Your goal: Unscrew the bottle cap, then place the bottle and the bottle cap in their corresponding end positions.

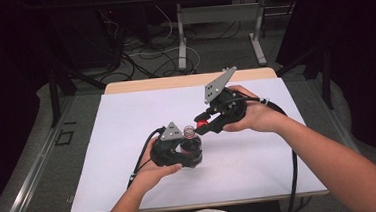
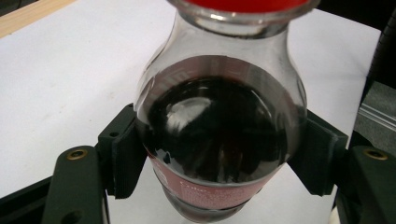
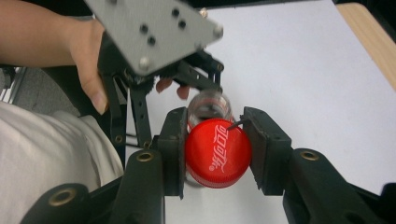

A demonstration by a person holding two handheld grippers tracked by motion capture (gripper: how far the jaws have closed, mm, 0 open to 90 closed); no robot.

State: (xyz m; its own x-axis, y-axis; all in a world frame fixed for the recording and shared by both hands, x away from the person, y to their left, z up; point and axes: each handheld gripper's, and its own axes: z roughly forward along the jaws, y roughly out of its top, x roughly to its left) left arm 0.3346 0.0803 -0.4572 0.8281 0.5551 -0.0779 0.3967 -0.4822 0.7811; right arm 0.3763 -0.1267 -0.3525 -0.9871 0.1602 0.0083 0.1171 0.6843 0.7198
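Observation:
A small clear bottle (image 2: 219, 130) of dark cola with a red label stands on the white sheet, and my left gripper (image 2: 222, 156) is shut on its belly, one pad on each side. In the high view the bottle (image 1: 190, 136) rises from the left gripper (image 1: 191, 148) near the table's middle. My right gripper (image 3: 217, 149) is shut on the red cap (image 3: 218, 151), which is off the bottle. The bottle's open mouth (image 3: 210, 105) shows just behind the cap. From above, the cap (image 1: 201, 119) hangs in the right gripper (image 1: 203, 122), slightly up and right of the neck.
A white sheet (image 1: 128, 140) covers most of the wooden table (image 1: 174, 82). Black cables (image 1: 294, 168) trail from both grippers toward the near edge. Beyond the table are the legs of another table (image 1: 181, 36) and loose cables on the floor.

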